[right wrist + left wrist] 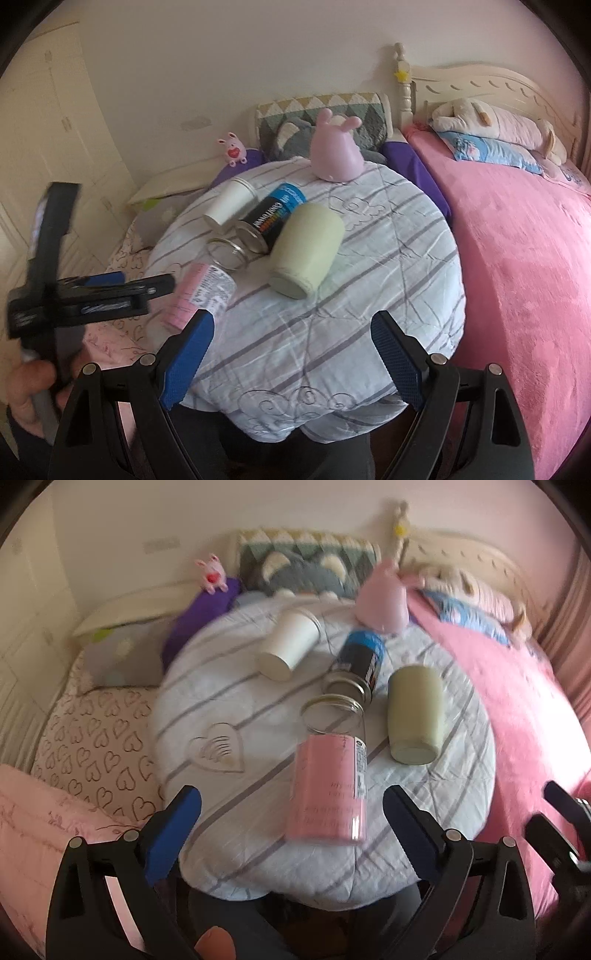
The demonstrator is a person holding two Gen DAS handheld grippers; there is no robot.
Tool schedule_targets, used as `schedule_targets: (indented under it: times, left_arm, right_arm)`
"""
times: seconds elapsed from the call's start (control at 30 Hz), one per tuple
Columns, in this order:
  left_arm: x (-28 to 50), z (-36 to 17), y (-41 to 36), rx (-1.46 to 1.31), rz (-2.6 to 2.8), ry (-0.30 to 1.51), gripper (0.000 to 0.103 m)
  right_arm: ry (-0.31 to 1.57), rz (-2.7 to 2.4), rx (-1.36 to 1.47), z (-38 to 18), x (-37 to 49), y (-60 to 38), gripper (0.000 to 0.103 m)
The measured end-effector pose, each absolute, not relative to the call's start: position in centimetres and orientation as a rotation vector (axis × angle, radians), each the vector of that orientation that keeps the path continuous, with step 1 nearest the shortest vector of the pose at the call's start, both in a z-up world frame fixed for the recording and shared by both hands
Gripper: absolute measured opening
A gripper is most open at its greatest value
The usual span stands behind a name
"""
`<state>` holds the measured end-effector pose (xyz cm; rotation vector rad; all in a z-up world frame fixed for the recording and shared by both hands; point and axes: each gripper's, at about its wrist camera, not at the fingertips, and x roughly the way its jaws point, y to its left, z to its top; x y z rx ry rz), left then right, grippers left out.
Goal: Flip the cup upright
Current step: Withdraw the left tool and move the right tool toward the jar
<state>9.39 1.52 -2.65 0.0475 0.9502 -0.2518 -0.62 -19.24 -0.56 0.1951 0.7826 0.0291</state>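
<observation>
Striped round table (369,295) with toppled cups; left gripper (291,823) and right gripper (291,354) wide, empty.

On the round table (332,332) four containers lay on their sides: paper cup (231,206) leftmost, can (271,221) beside it, tumbler (306,251) right, jar (328,771) nearest.

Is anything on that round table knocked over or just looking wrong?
Yes: four containers lie on their sides on the striped tablecloth: a white paper cup, a black-and-blue can, a pale green tumbler and a clear glass jar with a pink label. Nothing looks spilled. Both grippers hover open, touching none.
</observation>
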Motion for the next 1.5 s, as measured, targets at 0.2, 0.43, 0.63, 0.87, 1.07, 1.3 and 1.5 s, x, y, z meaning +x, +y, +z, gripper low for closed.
schedule_targets:
  times: [0.2,0.43,0.63,0.87,1.07,1.3,1.5]
  left_arm:
    - [4.3,-0.5,4.1,0.024,-0.147,0.857,0.101]
    - [-0.4,0.2,5.7,0.058,0.002,0.761,0.101]
    - [-2.2,0.2,8.0,0.002,0.051,0.746,0.101]
    - [-3.2,0.0,9.2,-0.015,0.073,0.750,0.101]
    - [-3.4,-0.1,10.1,-0.022,0.086,0.746,0.101]
    - [-3.0,-0.2,11.0,-0.031,0.096,0.741,0.101]
    - [-2.2,-0.6,12.1,-0.036,0.104,0.742,0.101]
  right_arm:
    - [0.756,0.083,0.172,0.5,-1.0,-17.0,0.088]
    - [0.754,0.124,0.151,1.0,-1.4,-14.0,0.088]
    - [0.761,0.152,0.128,1.1,-1.7,-11.9,0.088]
    - [0.763,0.167,0.108,1.4,-1.7,-10.7,0.088]
    - [0.774,0.180,0.090,1.3,-1.3,-9.4,0.088]
    - [0.800,0.179,0.079,0.9,-0.4,-8.2,0.088]
    - [0.821,0.169,0.079,0.5,0.6,-7.5,0.088]
